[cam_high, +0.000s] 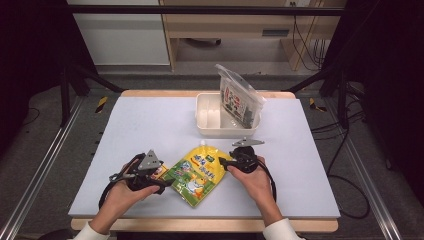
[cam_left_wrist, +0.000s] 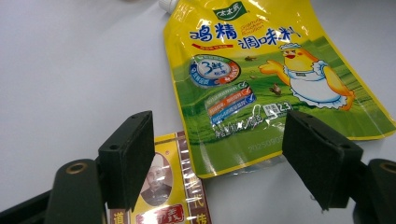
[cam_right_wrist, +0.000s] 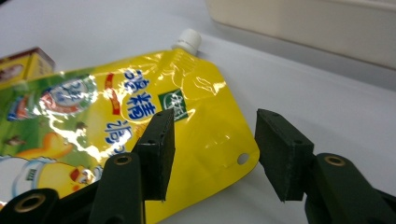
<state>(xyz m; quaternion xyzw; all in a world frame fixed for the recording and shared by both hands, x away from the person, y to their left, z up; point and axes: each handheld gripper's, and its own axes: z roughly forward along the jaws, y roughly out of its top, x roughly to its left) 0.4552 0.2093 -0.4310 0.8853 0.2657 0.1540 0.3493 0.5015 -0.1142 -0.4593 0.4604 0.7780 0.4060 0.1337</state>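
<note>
A yellow-green spouted seasoning pouch (cam_high: 199, 173) lies flat on the table near the front, its white cap (cam_right_wrist: 187, 39) pointing away from me. A small yellow-red packet (cam_left_wrist: 164, 191) lies partly under its left edge. My left gripper (cam_high: 161, 181) stands open at the pouch's left side, its jaws spanning the packet and the pouch's corner (cam_left_wrist: 233, 154). At the pouch's upper right corner my right gripper (cam_high: 223, 162) is open, and that corner (cam_right_wrist: 219, 144) sits between its jaws without being pinched.
A cream plastic bin (cam_high: 209, 119) stands at the back centre of the grey table (cam_high: 150, 125). A clear bag of dark items (cam_high: 240, 97) leans out of the bin's right half. The bin's wall (cam_right_wrist: 327, 28) shows close behind the right gripper.
</note>
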